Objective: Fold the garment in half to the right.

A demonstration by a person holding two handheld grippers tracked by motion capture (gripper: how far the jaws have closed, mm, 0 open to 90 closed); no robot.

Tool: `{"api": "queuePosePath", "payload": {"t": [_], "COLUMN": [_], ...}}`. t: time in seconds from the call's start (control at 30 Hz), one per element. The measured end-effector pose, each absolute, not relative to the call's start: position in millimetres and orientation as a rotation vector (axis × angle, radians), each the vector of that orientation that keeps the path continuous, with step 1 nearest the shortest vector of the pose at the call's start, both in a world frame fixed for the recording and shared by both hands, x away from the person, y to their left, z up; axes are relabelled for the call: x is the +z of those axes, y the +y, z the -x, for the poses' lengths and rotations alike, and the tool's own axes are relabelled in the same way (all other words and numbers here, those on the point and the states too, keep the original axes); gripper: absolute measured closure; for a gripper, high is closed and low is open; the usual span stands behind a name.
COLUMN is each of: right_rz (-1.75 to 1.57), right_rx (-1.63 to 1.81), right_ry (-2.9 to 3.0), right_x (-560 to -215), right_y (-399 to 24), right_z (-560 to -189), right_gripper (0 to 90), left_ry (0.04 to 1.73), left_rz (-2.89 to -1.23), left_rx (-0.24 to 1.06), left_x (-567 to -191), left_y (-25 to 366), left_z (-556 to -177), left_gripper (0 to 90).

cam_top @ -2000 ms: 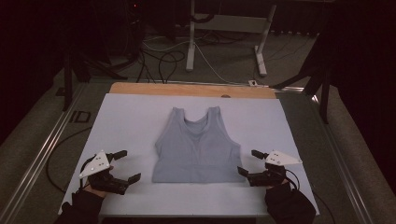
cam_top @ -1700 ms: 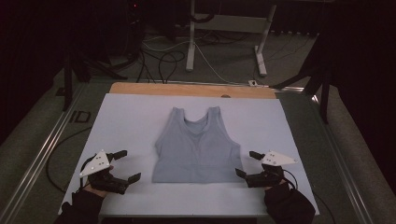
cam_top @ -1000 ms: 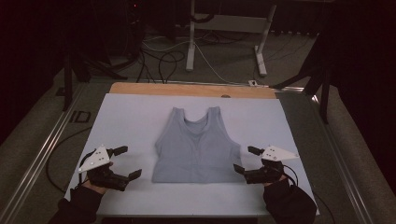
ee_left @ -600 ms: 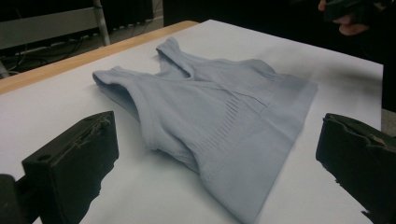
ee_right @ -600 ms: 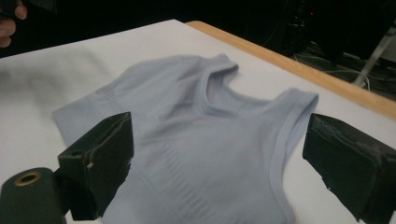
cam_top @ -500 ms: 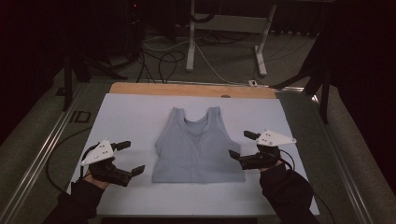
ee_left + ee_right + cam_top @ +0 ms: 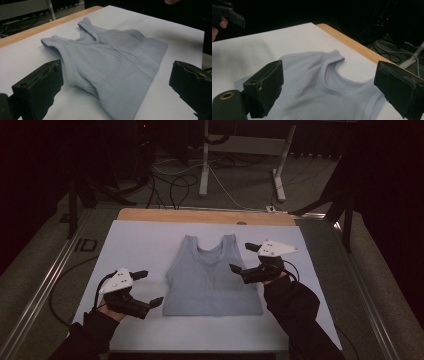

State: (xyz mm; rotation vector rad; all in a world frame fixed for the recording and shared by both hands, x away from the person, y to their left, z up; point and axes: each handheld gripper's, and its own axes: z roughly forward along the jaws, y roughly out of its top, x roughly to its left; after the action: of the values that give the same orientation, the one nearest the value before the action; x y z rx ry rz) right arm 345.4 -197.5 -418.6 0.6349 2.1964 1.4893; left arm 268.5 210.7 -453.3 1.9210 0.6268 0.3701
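Pale blue-grey knit, thin and stretchy-looking, makes up the tank top [image 7: 212,277] that lies flat at the middle of the white table cover [image 7: 140,240], neckline toward 12 o'clock and hem toward 6 o'clock. Ribbed bands run across its chest panel, and the armholes and neck carry a thicker folded edge. The 2 straps lie side by side at the top.

At 3 o'clock of the garment, the right gripper [image 7: 243,258] hovers over the strap and armhole on that side, jaws spread wide. In the right gripper view its 2 black jaws frame the neckline, with nothing between them. The left gripper [image 7: 147,288] sits at about 8 o'clock of the top, just off the lower corner of the hem, jaws likewise spread and empty.

Risks, as I judge them: the fabric is soft and doubled, so a shallow pinch may take only the upper layer and let the back layer drag, leaving the top skewed. The jaw pads are blocky and rough-faced, so they could bunch the edge into a ridge rather than grip it cleanly. With the 2 grippers at unequal heights along the garment, pulling at once would likely twist it. The smooth cover may let the whole top slide when 1 side is lifted.
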Motion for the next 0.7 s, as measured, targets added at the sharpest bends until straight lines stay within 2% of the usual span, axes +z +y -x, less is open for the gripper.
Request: {"api": "queuePosePath", "payload": {"t": [0.13,0.7], "right_rz": [-0.610,-0.563], "right_rx": [1.500,1.527], "right_ry": [2.220,2.297], "right_x": [-418,-429], "right_y": [-181,-127], "right_z": [-359,-392], "right_gripper": [9.1,9.1], "left_ry": [0.633,0.711], "left_rz": [-1.927,-2.001], "left_rx": [0.387,0.323], "left_x": [-453,-465], "left_y": [205,190], "left_z": [-267,-273], "left_gripper": [0.0,0.0]}}
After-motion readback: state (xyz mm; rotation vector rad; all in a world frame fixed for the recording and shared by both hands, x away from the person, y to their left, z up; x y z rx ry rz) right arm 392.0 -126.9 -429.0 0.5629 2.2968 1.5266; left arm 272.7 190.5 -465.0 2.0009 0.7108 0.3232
